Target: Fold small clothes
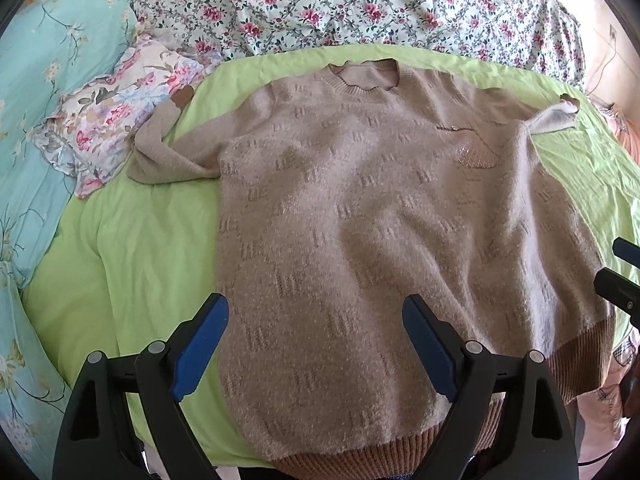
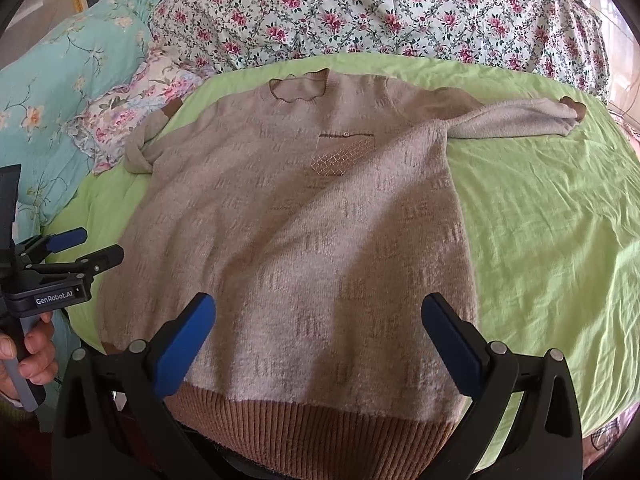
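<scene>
fuzzy beige knit, the sweater (image 2: 304, 240) lay face up and spread flat on the green sheet (image 2: 560, 220), neckline away from the cameras and the ribbed brown hem (image 2: 312, 412) nearest them. its right sleeve (image 2: 516, 120) stretched out straight across the sheet; its left sleeve (image 1: 176, 156) lay bent and bunched, the cuff resting against a floral pillow (image 1: 104, 120).

the left gripper (image 1: 316, 344) hovered over the lower left part of the body, blue pads wide apart and holding nothing. the right gripper (image 2: 320, 344) hung above the hem with its fingers equally spread, also empty.

nothing had been folded yet, so the step in hand looked like the first one: bringing a sleeve across the chest. to do it well, i judged the crooked left sleeve wanted straightening before any fold, or the twist would get trapped inside. each gripper would do best pinching only the top layer near a cuff or shoulder seam, lifting low and laying the sleeve flat. the loose fuzzy knit seemed likely to stretch and drag, so a slow pull with the other gripper pinning the body would keep the sweater square on the sheet.
</scene>
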{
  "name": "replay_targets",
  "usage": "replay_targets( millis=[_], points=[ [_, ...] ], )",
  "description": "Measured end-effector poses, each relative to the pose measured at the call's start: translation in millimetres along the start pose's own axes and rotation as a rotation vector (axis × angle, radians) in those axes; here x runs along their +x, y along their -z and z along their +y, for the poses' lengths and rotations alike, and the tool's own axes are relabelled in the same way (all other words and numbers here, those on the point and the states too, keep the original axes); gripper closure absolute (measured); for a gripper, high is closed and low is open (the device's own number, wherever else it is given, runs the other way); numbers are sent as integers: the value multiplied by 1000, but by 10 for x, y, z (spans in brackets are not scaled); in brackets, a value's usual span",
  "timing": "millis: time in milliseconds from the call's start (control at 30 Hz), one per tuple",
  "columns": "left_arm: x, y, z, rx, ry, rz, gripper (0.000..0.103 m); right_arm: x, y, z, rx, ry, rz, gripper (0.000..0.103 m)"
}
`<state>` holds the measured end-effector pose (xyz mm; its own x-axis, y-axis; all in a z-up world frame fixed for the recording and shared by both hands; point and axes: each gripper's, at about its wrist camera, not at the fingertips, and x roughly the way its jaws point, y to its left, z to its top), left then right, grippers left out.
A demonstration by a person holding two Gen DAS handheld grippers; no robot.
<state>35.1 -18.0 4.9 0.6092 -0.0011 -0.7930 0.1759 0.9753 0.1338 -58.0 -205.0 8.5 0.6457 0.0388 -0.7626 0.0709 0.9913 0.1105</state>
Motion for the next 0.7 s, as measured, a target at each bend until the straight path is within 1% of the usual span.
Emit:
replay_targets(
  millis=[33, 100, 133, 200, 333, 400, 533, 700],
  points=[
    [3, -7, -1, 1, 1, 1, 13, 11, -23, -15, 4, -1, -2, 0],
    [13, -41, -14, 4, -6, -11, 12, -7, -74, -44, 7, -10, -53, 0],
    [19, -59, -19, 4, -6, -14, 12, -4, -90, -62, 13, -14, -57, 0],
    [40, -94, -26, 8, -6, -13, 11, 11, -121, -103, 27, -13, -51, 0],
    [100, -117, -46, 7, 10, 12, 8, 35, -153, -151, 39, -11, -43, 0],
    [122, -121, -56, 5, 14, 17, 3, 57, -157, -162, 30, 2, -31, 0],
    [155, -127, -70, 0, 31, 21, 3, 91, -153, -165, 28, 4, -20, 0],
    [198, -141, -90, -7, 47, 32, 3, 137, -187, -210, 57, -31, -10, 0]
  ],
)
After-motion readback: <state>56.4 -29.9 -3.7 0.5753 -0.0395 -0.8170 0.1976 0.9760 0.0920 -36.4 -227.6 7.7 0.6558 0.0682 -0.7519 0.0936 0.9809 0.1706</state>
